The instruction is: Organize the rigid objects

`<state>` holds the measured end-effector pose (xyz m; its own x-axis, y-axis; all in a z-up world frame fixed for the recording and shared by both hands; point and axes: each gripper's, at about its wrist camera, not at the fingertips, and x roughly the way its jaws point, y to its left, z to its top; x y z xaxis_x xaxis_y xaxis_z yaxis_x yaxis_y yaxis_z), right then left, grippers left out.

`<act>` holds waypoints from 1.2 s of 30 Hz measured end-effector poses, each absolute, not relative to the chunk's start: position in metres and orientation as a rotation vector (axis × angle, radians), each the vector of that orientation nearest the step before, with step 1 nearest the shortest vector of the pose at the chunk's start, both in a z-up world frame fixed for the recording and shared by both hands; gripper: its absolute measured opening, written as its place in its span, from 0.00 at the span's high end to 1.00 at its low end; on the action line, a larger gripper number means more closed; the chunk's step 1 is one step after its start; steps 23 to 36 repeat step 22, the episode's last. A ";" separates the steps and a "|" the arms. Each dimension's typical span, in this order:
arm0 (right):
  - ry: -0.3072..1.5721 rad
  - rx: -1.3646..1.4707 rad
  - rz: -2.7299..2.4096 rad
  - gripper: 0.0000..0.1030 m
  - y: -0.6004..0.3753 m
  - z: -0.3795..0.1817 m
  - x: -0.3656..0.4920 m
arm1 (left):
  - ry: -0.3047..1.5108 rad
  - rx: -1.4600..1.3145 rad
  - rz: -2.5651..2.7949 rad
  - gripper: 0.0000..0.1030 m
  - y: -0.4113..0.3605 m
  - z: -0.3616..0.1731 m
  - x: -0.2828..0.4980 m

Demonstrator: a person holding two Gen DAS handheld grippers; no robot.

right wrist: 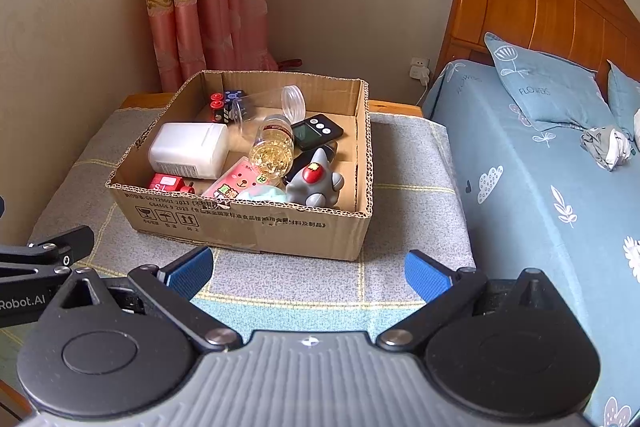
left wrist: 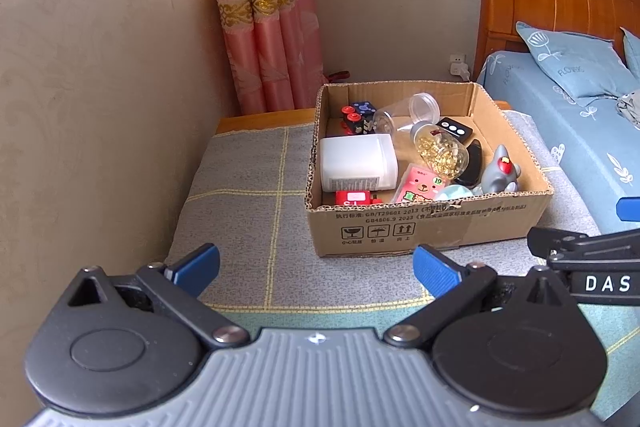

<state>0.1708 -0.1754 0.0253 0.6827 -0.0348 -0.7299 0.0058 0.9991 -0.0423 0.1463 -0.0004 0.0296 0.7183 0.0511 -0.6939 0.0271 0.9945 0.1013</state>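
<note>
Two hand-held grippers hover side by side above a grey checked cloth [left wrist: 256,163] on a low table, both facing an open cardboard box [left wrist: 424,223] crowded with small household objects. The left gripper [left wrist: 316,267] has its blue-padded fingers spread wide with nothing between them; the right gripper [right wrist: 308,271] is likewise spread and empty. Both sit well short of the box.

The box front carries printed Chinese text with the codes "GB/T29601 2013" and "GB4806.9 2023", above three handling symbols. Inside, a white plastic container [left wrist: 358,163] lies on its side at the left, a small-print label on its lower face too fine to read. A clear jar of gold-coloured bits [left wrist: 440,149] lies tilted in the middle, and an empty clear jar [left wrist: 408,113] rests behind it. A pink packet with a bear face [left wrist: 420,187] shows a green "10" badge. A grey shark-like toy [right wrist: 316,185] stands at the near right corner, beside a black device with three round buttons [right wrist: 318,133]. A small red box [right wrist: 168,183] sits by the front wall, and dark dice-like blocks [left wrist: 358,113] occupy the far left corner.

"DAS" reads on the right gripper's arm in the left view; "Robot.AI" on the left one's in the right view. A blue pillow [right wrist: 548,91] on the adjoining bed [right wrist: 520,187] reads "FLOWERS".
</note>
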 end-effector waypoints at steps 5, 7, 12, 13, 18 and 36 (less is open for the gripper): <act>0.819 -0.038 -0.023 0.00 -0.176 0.025 0.170 | 0.768 0.108 0.015 0.01 -0.001 0.030 0.145; 0.819 -0.037 -0.021 0.00 -0.176 0.025 0.170 | 0.767 0.109 0.017 0.01 -0.001 0.031 0.145; 0.818 -0.036 -0.017 0.00 -0.175 0.026 0.169 | 0.768 0.108 0.016 0.01 -0.001 0.031 0.144; 0.818 -0.036 -0.015 0.00 -0.175 0.026 0.168 | 0.768 0.108 0.017 0.01 -0.001 0.031 0.144; 0.816 -0.037 -0.012 0.00 -0.175 0.026 0.167 | 0.767 0.107 0.015 0.01 -0.001 0.032 0.141; 0.816 -0.038 -0.013 0.00 -0.175 0.027 0.166 | 0.770 0.106 0.015 0.01 -0.002 0.032 0.139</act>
